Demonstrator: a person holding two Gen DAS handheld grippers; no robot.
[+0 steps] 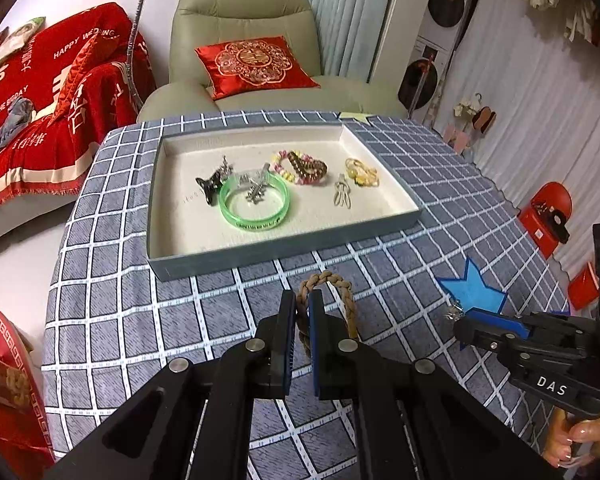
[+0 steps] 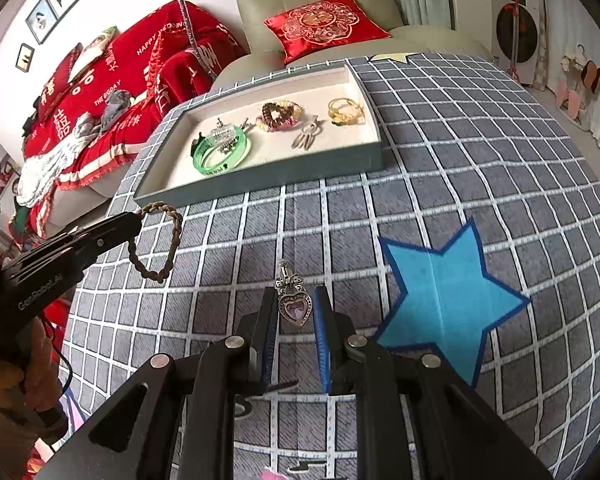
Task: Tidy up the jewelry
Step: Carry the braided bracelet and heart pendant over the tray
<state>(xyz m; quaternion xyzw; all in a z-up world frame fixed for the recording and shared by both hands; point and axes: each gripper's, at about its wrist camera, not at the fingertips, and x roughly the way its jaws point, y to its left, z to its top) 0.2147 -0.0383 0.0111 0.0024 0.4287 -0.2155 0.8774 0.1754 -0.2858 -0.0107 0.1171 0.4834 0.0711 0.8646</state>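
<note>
Brown braided cord bracelet [image 1: 328, 304] looped and pinched in the left tool [image 1: 302, 308], heart-shaped purple-stone pendant [image 2: 296, 308] upright between the right tool [image 2: 296, 304] pads, shallow grey tray [image 1: 284, 246] beyond both tools holding green bangle [image 1: 256, 206], beaded bracelets [image 1: 300, 166], gold rings [image 1: 362, 172].

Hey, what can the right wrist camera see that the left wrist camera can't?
Only the right wrist view shows the heart pendant face-on in the right gripper, plus framed pictures on the wall. Only the left wrist view shows the red chair on the floor. Both show the tray of jewelry, the braided bracelet in the left gripper, and the blue star.
</note>
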